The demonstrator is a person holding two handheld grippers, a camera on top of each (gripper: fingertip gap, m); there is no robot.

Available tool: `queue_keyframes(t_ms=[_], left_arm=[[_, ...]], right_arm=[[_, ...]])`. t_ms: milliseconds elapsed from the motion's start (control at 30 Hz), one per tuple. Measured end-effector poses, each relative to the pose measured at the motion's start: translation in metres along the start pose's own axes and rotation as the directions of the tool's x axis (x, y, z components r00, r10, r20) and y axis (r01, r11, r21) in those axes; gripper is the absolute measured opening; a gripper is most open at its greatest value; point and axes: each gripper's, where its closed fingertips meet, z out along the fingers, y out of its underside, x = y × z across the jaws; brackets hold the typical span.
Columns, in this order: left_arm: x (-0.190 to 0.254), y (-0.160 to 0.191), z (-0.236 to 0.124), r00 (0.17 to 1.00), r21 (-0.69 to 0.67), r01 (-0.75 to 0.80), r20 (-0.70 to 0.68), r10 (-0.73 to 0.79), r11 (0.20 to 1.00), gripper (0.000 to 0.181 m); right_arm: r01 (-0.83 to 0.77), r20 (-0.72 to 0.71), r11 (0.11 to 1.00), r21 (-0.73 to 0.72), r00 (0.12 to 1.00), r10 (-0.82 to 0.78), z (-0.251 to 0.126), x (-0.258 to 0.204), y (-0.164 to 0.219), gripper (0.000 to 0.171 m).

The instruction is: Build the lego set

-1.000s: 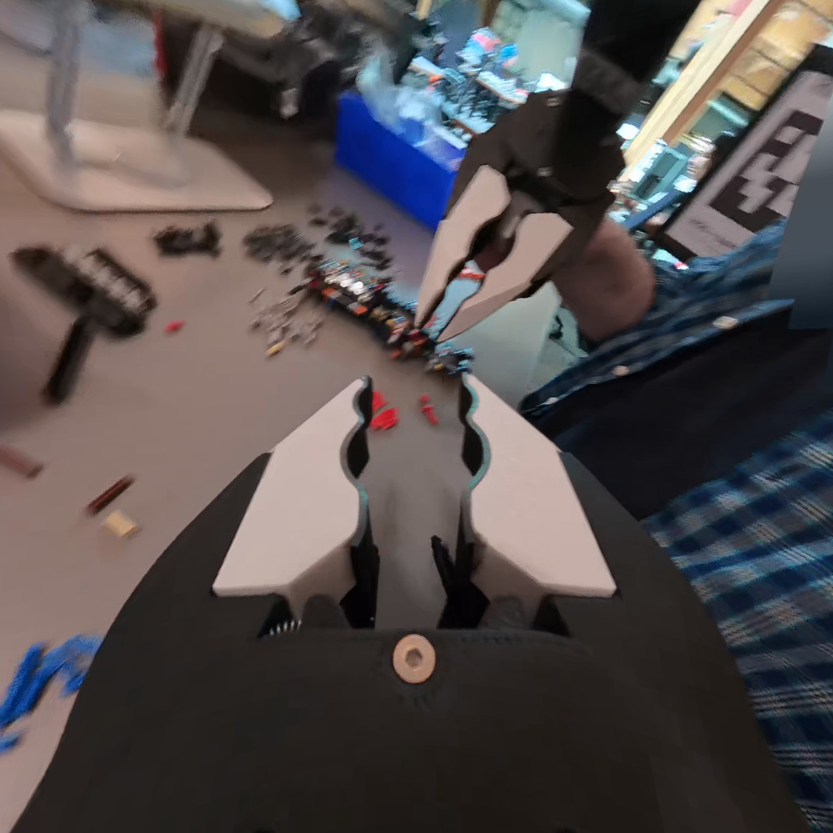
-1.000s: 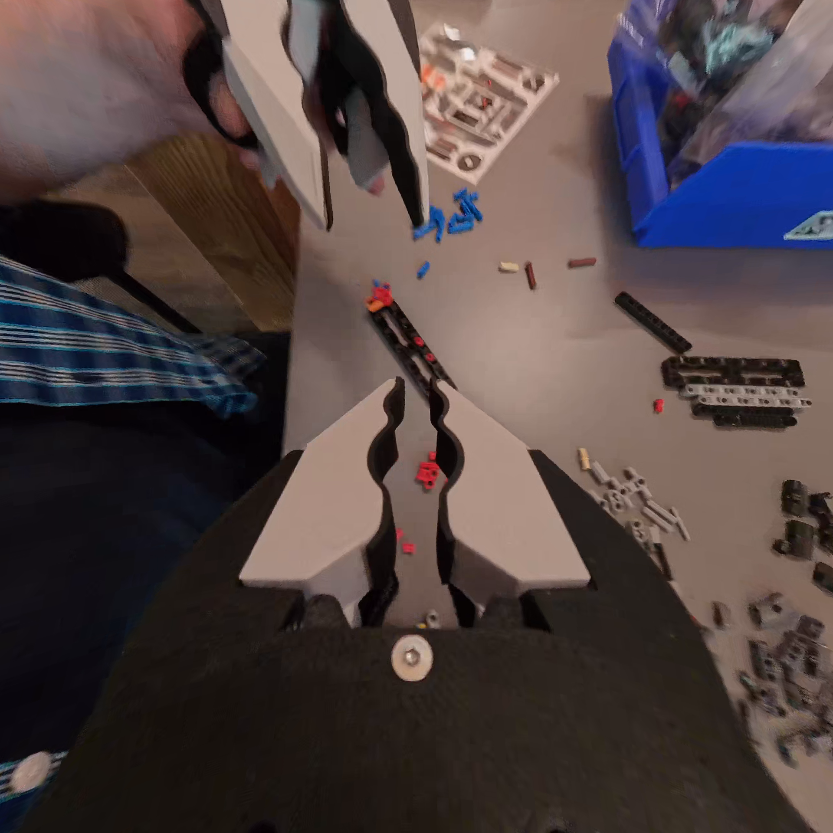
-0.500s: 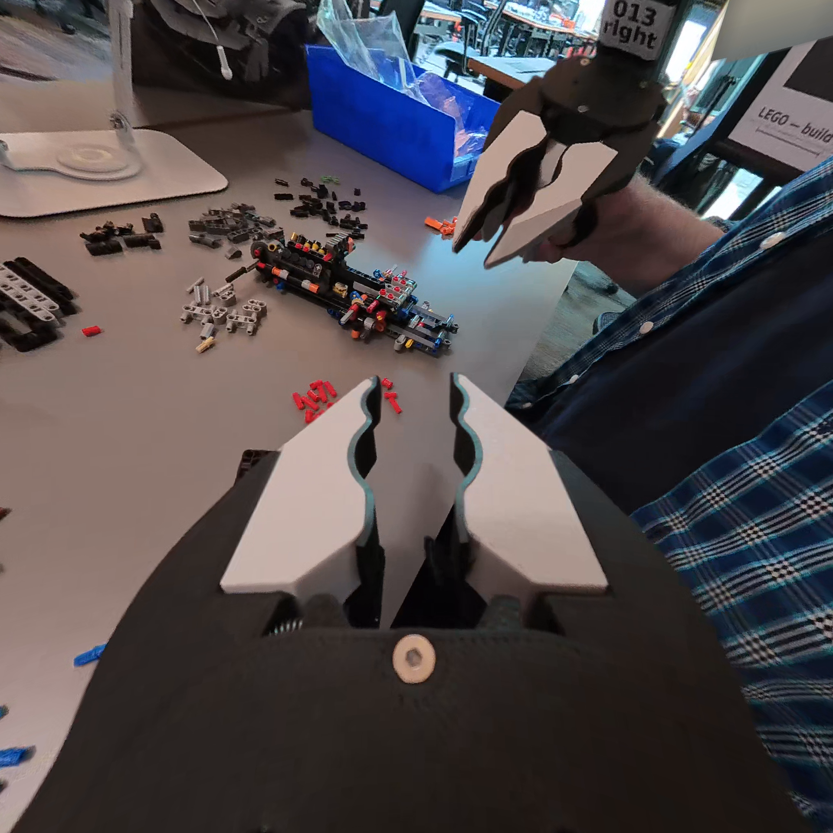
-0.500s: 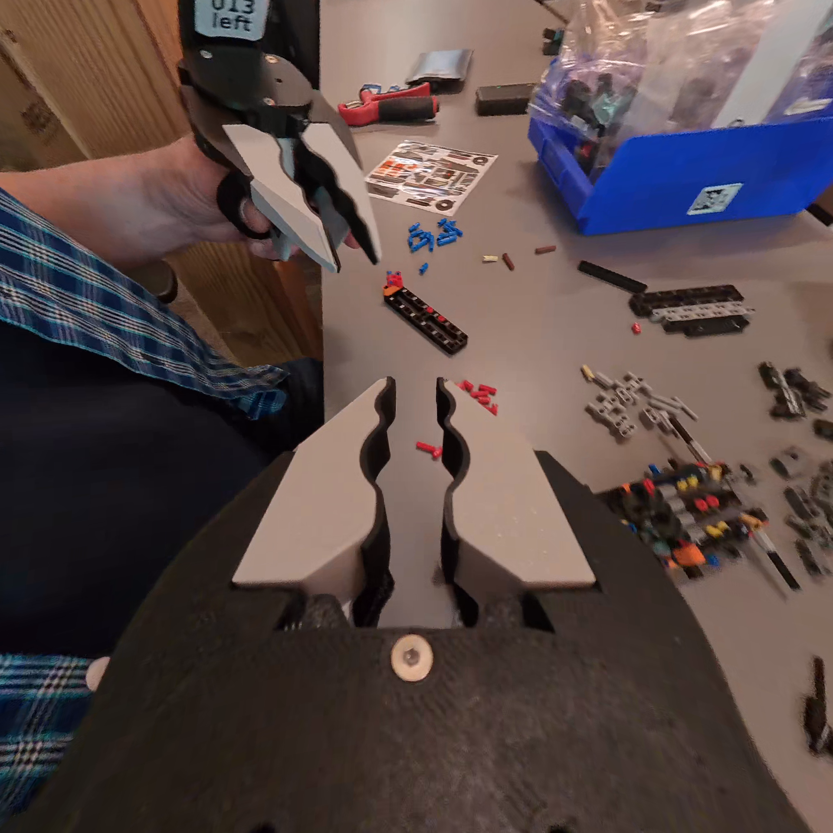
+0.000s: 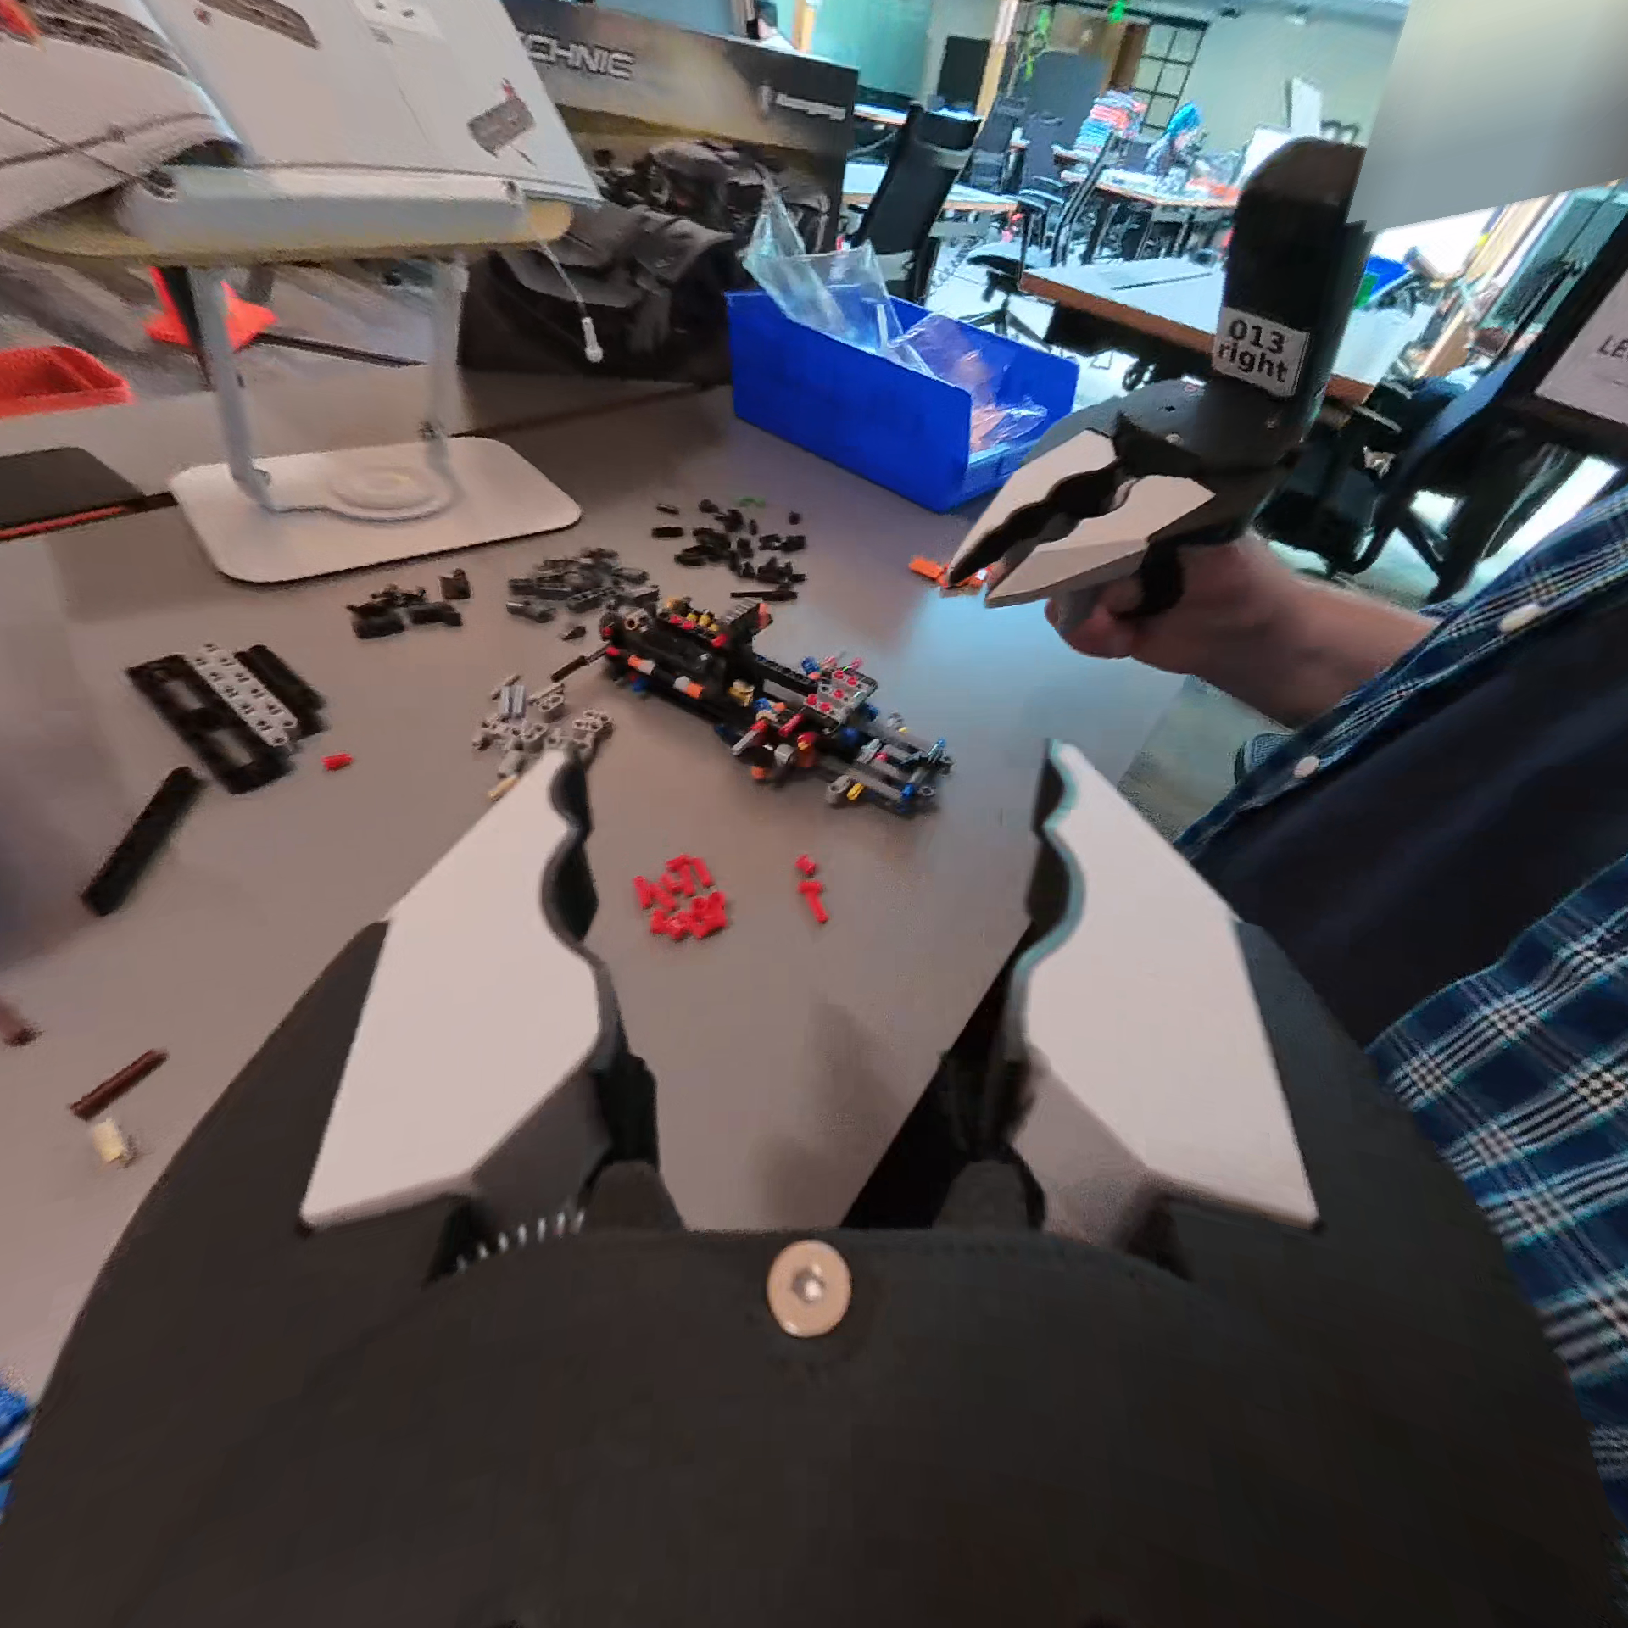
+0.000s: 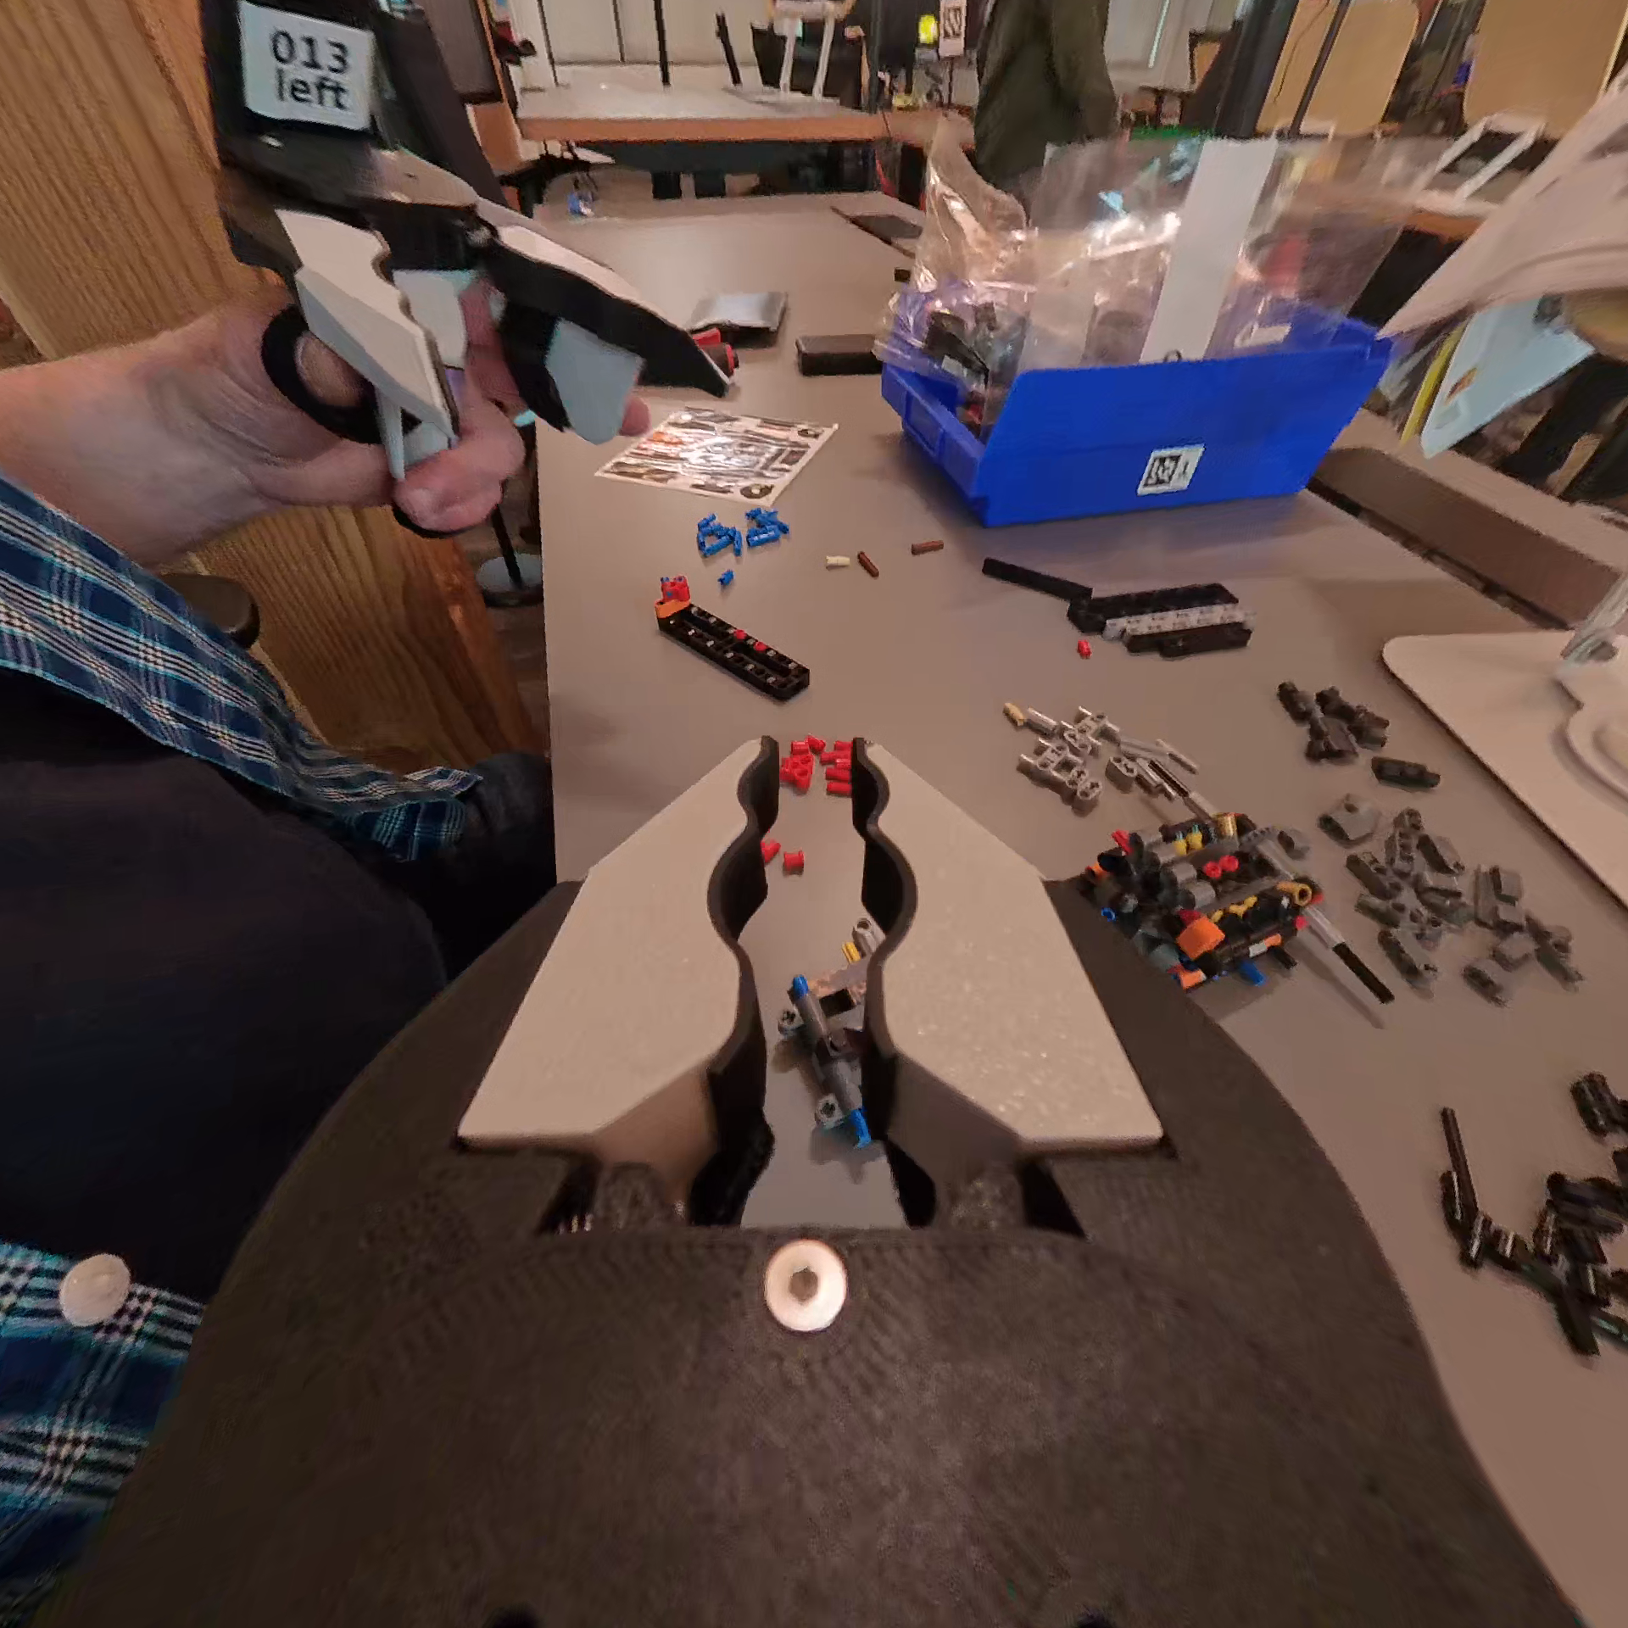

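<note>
My left gripper is spread wide and empty above the smooth grey table, its matte grey, wavy-edged fingers framing a heap of small red pins. My right gripper hangs narrowly parted, holding nothing, near the table's front edge. The knobbly, half-built black lego chassis lies beyond the pins, with loose grey connectors just beside it and a glossy blue bin farther back.

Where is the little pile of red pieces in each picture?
Left wrist view: the pile of red pieces lies on the grey table, between the open left gripper's fingers, just below centre.
Right wrist view: the same pile sits at the tips of the right gripper, near centre.
Shared landmark: the blue bin at the table's far side.
</note>
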Motion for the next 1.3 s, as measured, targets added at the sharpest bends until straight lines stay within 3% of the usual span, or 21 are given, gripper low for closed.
queue_keyframes(t_ms=[133,267,333,400,467,500,733,933,1100,1300], left_arm=[[0.006,0.009,0.020,1.000,-0.061,-0.008,0.020,0.009,0.998,0.143],[0.008,0.012,0.033,0.999,-0.076,0.025,0.027,-0.023,0.997,0.158],[0.005,0.012,0.035,0.999,-0.078,0.021,0.041,-0.018,0.997,0.136],[0.007,0.008,0.034,0.999,-0.063,-0.001,0.033,0.003,0.998,0.088],[0.005,0.003,0.030,0.999,-0.044,-0.017,0.045,0.019,0.999,0.024],[0.003,0.002,0.028,0.998,-0.043,-0.027,0.058,0.029,0.999,0.000],[-0.017,-0.006,0.021,0.980,-0.029,-0.080,0.179,0.084,0.996,0.000],[-0.039,0.008,0.017,0.964,-0.116,-0.035,0.259,0.064,0.993,0.059],[-0.060,0.057,0.003,0.938,-0.329,-0.023,0.319,0.134,0.944,0.080],[-0.078,0.091,-0.015,0.919,-0.436,0.024,0.364,0.152,0.900,0.080]], right_arm=[[0.045,0.013,0.999,0.020,0.999,-0.045,0.003,-0.010,-0.001,0.015],[0.103,0.037,0.995,-0.003,0.994,-0.103,0.010,-0.022,0.006,0.016],[0.138,0.049,0.990,-0.017,0.989,-0.137,0.013,-0.027,0.010,0.016],[0.166,0.053,0.986,-0.025,0.985,-0.164,0.014,-0.031,0.013,0.009],[0.190,0.052,0.981,-0.029,0.981,-0.188,0.015,-0.032,0.015,0.002],[0.196,0.058,0.980,-0.033,0.979,-0.194,0.015,-0.032,0.016,0.000],[0.207,0.058,0.978,-0.012,0.977,-0.206,0.009,-0.030,0.014,0.000],[0.214,0.053,0.977,-0.016,0.976,-0.213,0.007,-0.027,0.017,0.005],[0.212,0.052,0.977,-0.010,0.976,-0.212,0.005,-0.025,0.017,0.005],[0.205,0.055,0.979,-0.015,0.978,-0.203,0.006,-0.022,0.020,0.006]])
